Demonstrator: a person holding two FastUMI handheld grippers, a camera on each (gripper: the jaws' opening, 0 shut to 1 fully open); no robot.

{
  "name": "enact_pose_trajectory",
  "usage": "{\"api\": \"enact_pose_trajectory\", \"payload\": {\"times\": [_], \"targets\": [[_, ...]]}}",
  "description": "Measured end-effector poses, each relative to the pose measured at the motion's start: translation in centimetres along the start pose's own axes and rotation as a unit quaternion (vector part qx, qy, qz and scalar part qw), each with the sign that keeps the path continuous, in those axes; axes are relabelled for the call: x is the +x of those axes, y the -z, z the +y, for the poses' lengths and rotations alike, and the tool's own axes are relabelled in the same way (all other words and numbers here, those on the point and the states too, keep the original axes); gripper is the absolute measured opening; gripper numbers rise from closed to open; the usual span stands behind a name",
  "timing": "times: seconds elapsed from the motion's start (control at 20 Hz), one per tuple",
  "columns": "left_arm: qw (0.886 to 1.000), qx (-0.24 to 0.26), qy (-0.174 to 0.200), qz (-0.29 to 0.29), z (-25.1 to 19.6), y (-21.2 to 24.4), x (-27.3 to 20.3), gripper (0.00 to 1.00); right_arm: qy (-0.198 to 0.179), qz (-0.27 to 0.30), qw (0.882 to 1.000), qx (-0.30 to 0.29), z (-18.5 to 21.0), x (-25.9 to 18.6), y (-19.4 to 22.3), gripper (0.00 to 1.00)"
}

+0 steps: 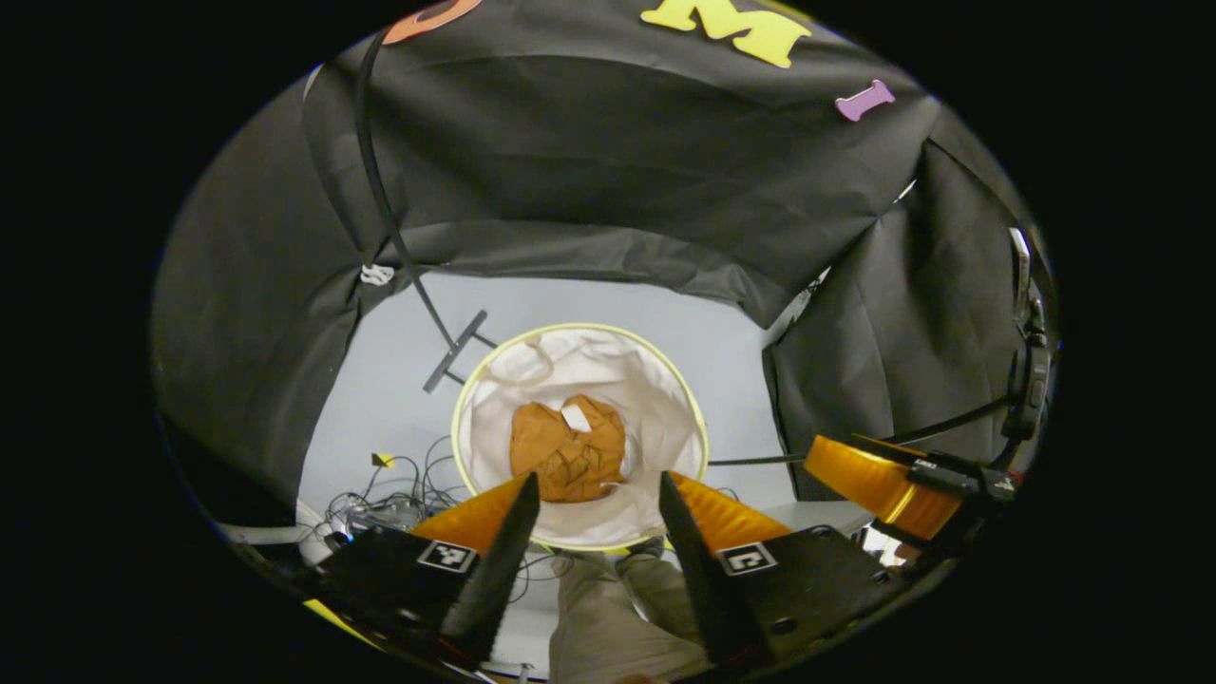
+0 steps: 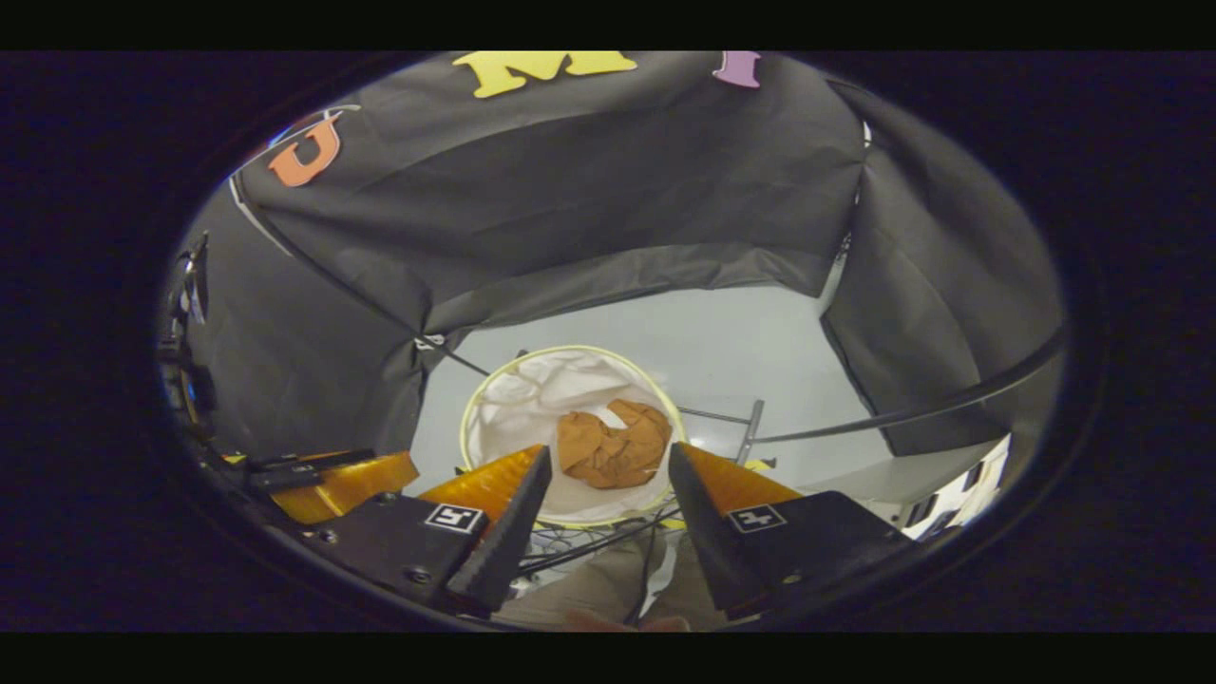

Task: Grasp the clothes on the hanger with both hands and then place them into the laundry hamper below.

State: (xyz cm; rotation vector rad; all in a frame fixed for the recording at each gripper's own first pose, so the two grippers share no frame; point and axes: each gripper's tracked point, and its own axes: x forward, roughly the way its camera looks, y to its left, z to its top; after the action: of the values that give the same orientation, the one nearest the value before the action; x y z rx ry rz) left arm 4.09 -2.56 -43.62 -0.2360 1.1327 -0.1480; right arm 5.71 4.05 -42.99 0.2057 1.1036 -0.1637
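Left gripper [image 1: 594, 494]: two black wedge fingers tapering to points, each backed by a ribbed amber-orange block. Black base plates are seen below, w/ a small black-and-white square marker on each side and a dark screw head on one plate. Right gripper [image 2: 608, 465]: same build, black fingers, orange backing, square markers, screws on the plate. Its orange body w/ black top bracket and cable is also seen at the edge of the left gripper view. Khaki trousers [image 1: 608, 617] are worn by the person
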Motion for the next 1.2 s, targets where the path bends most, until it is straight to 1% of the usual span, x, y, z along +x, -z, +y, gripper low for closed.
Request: {"api": "enact_pose_trajectory", "payload": {"times": [0.05,0.1,0.25,0.35,0.5,0.75,0.8,0.85,0.9,0.95,1.0,1.05,1.1,1.2], "targets": [[1.0,0.001,-0.001,-0.001,-0.1,0.0,-0.1,0.82,0.003,-0.004,1.0,0.001,-0.2,-0.6,-0.3,0.77],[1.0,0.004,-0.003,-0.003,-0.1,0.4,-0.3,0.95,0.005,-0.008,1.0,0.002,-0.4,-0.9,-0.6,0.79],[1.0,0.003,-0.009,-0.012,-0.4,1.3,-1.1,0.98,0.003,-0.018,1.0,-0.01,-1.3,-1.9,-0.6,0.79],[1.0,-0.006,-0.019,-0.017,-0.5,2.0,-2.0,0.97,0.008,-0.021,1.0,-0.022,-2.0,-2.5,-0.4,0.79],[0.999,-0.039,-0.032,-0.012,-0.8,4.3,-2.9,0.97,0.014,-0.019,0.999,-0.037,-3.6,-4.0,0.6,0.79],[0.994,-0.079,-0.074,0.004,-1.1,7.4,-5.4,0.97,0.012,-0.033,0.997,-0.066,-6.3,-7.3,1.7,0.78],[0.994,-0.084,-0.076,0.001,-1.6,7.7,-6.0,1.0,0.008,-0.041,0.997,-0.071,-7.0,-8.2,2.0,0.78],[0.993,-0.087,-0.077,-0.004,-2.2,7.8,-6.9,0.97,0.007,-0.051,0.996,-0.076,-7.6,-9.2,2.1,0.79],[0.993,-0.087,-0.08,-0.011,-2.8,8.1,-7.8,1.0,0.004,-0.062,0.995,-0.081,-8.2,-10.3,2.3,0.79],[0.993,-0.083,-0.081,-0.023,-3.5,8.0,-8.8,1.0,0.003,-0.071,0.994,-0.086,-8.9,-11.6,2.6,0.79],[0.993,-0.08,-0.081,-0.035,-4.4,8.1,-9.8,1.0,-0.002,-0.081,0.993,-0.089,-9.5,-12.9,2.7,0.76],[0.993,-0.075,-0.079,-0.048,-5.4,8.2,-11.1,1.0,-0.006,-0.092,0.992,-0.091,-9.9,-14.1,2.9,0.76],[0.992,-0.072,-0.078,-0.063,-6.3,8.4,-12.1,0.97,-0.013,-0.105,0.99,-0.093,-10.3,-15.4,2.9,0.79],[0.991,-0.057,-0.075,-0.099,-8.4,8.2,-14.9,0.97,-0.021,-0.135,0.986,-0.096,-11.2,-18.3,2.6,0.78]]}}
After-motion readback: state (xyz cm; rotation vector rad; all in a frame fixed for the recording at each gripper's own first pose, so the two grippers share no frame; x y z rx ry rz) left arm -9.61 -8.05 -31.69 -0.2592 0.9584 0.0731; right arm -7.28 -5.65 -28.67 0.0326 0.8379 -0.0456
